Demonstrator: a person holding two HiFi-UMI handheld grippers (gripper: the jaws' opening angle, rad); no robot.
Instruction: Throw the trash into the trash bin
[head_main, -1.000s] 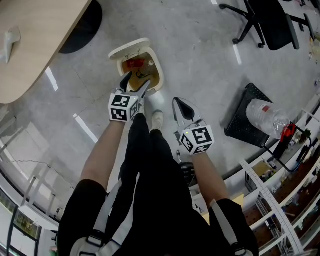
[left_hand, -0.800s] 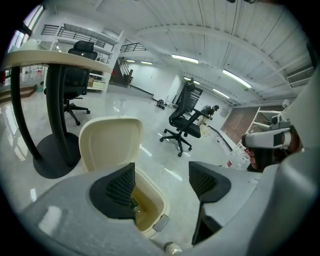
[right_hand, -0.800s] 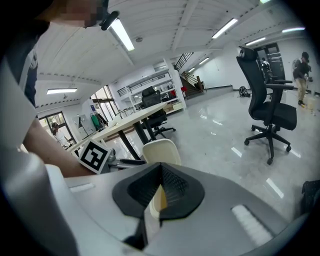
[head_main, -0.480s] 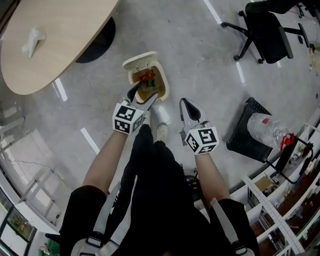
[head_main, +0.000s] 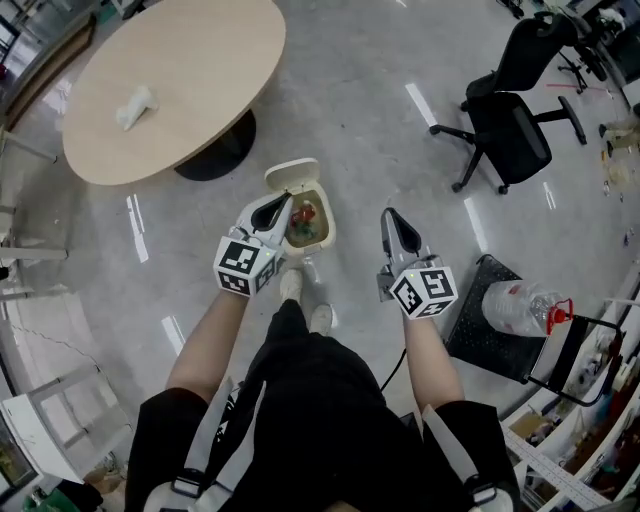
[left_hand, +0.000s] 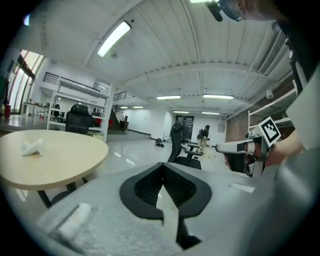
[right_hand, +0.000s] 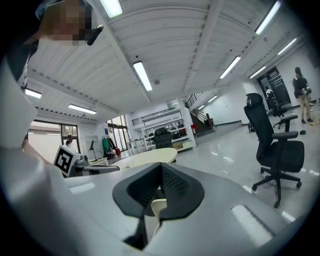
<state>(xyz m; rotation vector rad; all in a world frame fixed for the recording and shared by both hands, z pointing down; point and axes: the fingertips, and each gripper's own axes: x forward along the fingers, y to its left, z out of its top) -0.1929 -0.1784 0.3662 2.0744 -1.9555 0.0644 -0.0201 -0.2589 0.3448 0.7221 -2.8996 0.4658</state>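
The beige trash bin (head_main: 324, 230) stands open on the floor in front of the person's feet, its lid (head_main: 290, 172) tipped back. Red and mixed trash (head_main: 304, 213) lies inside it. My left gripper (head_main: 286, 201) hangs over the bin's left edge; its jaws have just been closing and now meet with nothing between them (left_hand: 162, 165). My right gripper (head_main: 388, 214) is to the right of the bin, shut and empty (right_hand: 161, 167). A crumpled white tissue (head_main: 135, 106) (left_hand: 32, 146) lies on the round wooden table (head_main: 190, 70).
The round table (left_hand: 55, 157) stands beyond the bin to the left. A black office chair (head_main: 505, 125) (right_hand: 274, 145) is at the far right. A large water bottle (head_main: 520, 305) lies on a black stand (head_main: 480, 320) by shelving at the right.
Both grippers have risen away from the floor. The left jaws, open over the bin before, are now shut. More of the table and its tissue has come into the head view.
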